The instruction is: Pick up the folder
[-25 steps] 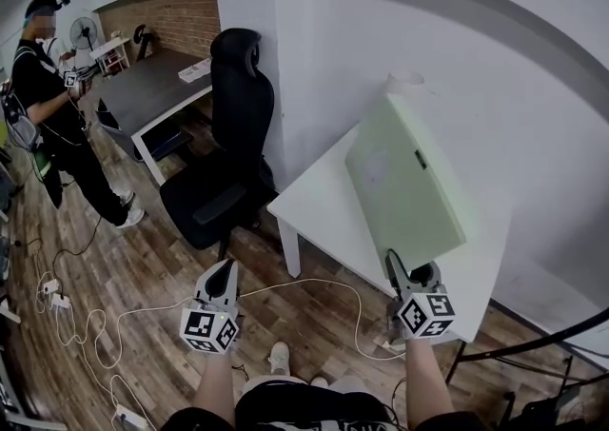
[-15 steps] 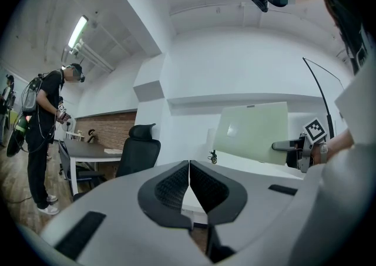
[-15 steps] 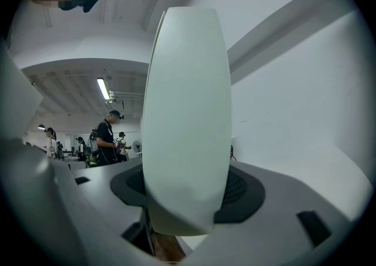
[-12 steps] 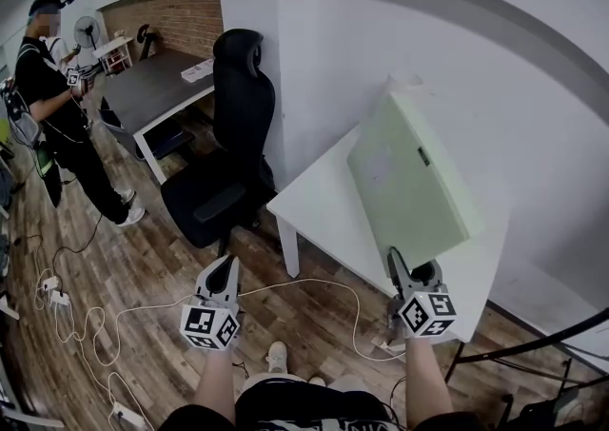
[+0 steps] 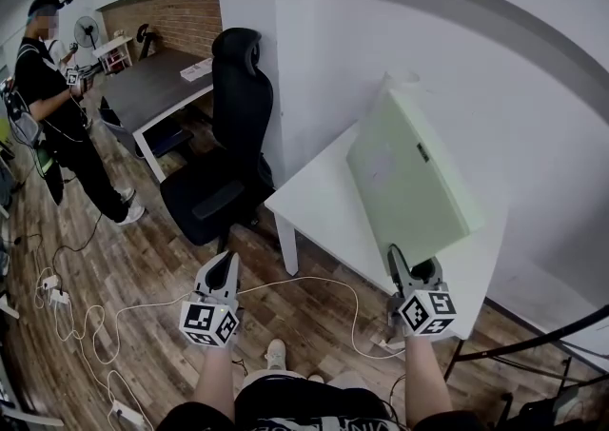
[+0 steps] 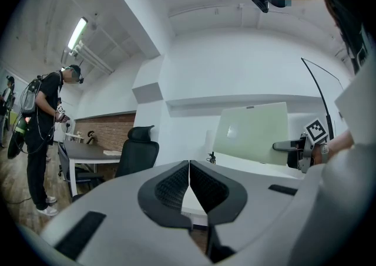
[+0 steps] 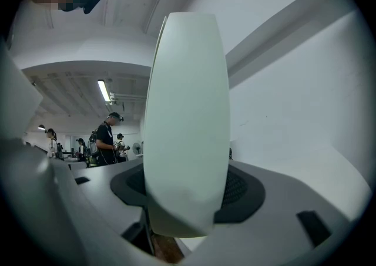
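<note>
The folder (image 5: 404,177) is a thick pale green box file with a small label on its spine. It is held up on edge over the white table (image 5: 319,205), leaning toward the wall. My right gripper (image 5: 410,265) is shut on its lower corner. In the right gripper view the folder (image 7: 187,118) fills the gap between the dark pads (image 7: 238,191). In the left gripper view, the folder (image 6: 252,131) and the right gripper (image 6: 289,147) appear at the right. My left gripper (image 5: 221,273) hangs shut and empty over the wooden floor, its pads touching (image 6: 189,171).
A black office chair (image 5: 233,134) stands left of the table, against the white wall (image 5: 438,48). Farther left are a dark desk (image 5: 152,87) and a standing person (image 5: 52,106). White cables (image 5: 95,324) trail over the floor by my feet.
</note>
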Demonstrator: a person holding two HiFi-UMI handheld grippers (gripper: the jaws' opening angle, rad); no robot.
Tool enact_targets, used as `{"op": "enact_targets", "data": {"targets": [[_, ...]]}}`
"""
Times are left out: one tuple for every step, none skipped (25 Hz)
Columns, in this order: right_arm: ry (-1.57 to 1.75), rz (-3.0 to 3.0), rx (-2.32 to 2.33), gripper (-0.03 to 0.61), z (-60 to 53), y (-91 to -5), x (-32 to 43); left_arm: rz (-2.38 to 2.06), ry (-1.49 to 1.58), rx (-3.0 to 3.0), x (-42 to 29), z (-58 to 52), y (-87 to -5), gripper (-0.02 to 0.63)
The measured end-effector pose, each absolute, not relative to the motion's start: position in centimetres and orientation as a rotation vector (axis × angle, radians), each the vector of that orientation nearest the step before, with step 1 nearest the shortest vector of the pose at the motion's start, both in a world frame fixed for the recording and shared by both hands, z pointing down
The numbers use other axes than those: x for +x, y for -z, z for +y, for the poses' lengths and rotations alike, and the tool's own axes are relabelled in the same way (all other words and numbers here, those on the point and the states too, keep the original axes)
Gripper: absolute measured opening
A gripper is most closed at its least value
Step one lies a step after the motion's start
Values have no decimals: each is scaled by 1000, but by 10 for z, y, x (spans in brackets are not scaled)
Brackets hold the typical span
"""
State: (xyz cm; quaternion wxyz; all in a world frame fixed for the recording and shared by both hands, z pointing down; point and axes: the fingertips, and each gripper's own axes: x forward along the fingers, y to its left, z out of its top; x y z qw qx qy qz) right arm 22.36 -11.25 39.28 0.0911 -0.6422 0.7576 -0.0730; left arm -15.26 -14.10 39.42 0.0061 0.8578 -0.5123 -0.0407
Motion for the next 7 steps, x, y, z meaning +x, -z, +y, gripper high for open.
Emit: {"op": "enact_targets", "data": {"targets": [[214,2249,-1907,296,-112,-392,224,-1604,127,2686,-152,-140,-394,18],[212,2248,-1905,296,-111,-392,225,-1604,126,2686,-151,-140,-394,20],[210,2245,-1903,296,-110,-391,226,-1604,125,2687,-150,-139,-394,20],[209,2243,-1902,296,-108,-391,227,-1603,125,2686,-150,-138,-394,20],[208,2240,-1902,296,-108,-391,228,-1603,125,2686,-149,-137,-394,18],[207,2237,-1902,296,-107,-391,228,-1603,124,2686,-148,-137,-394,20],[206,2234,-1902,296,-106,-391,229,-1603,123,2687,-148,-136,-394,19]]}}
